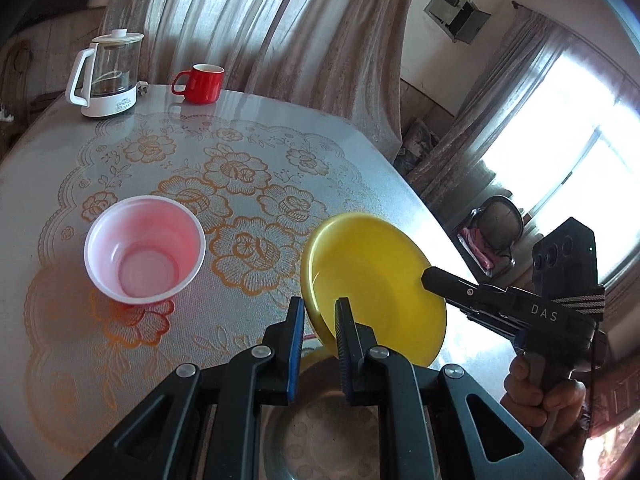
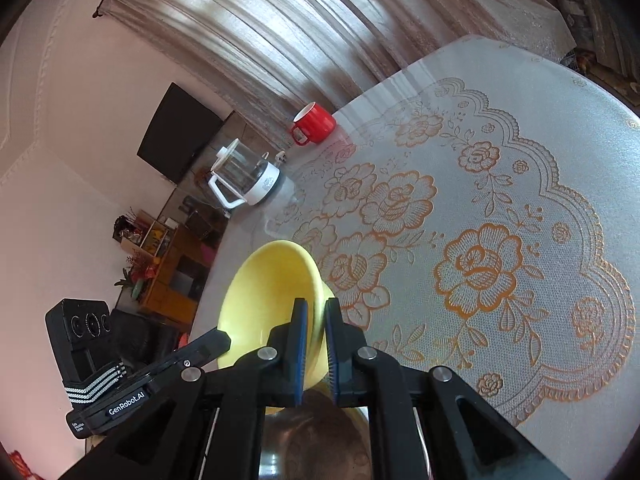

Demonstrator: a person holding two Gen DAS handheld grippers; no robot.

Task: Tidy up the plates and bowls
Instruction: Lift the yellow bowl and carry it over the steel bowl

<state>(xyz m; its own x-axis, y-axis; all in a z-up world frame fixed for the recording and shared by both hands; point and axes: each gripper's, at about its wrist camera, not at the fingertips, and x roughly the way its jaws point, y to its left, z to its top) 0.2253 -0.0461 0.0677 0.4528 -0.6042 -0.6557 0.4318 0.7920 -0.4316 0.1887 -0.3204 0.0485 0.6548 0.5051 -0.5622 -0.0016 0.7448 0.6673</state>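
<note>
We hold the yellow plate (image 1: 376,280) between us, tilted on edge and lifted clear of the bench (image 1: 60,184), over its near right part. Our left gripper (image 1: 320,320) has its jaws nearly closed on the plate's near rim, the blue pads (image 1: 297,344) pressing either side of the thin edge. Our right gripper (image 2: 316,320) grips the same plate at its right-hand rim, jaws drawn just as close, and from the left wrist view we see its black fingers reaching onto the yellow surface, with a hand (image 1: 540,392) wrapped around its handle at the lower right. From the right wrist view the plate (image 2: 272,304) shows as a pale yellow disc standing up in front of the jaws, with our left gripper's body at the lower left. Left of the plate, apart from it, a pink and white bowl (image 1: 144,250) sits upright on the floral tablecloth (image 1: 240,172). Directly beneath the grippers, at the near edge, lies a clear glass dish (image 1: 320,432), partly hidden by them. At the far left corner of the bench stands a glass kettle (image 1: 106,74) with a white base and handle, and just right of it a red mug (image 1: 202,83). Striped curtains (image 1: 260,24) hang behind the bench, and a bright window (image 1: 576,152) fills the right side.
</note>
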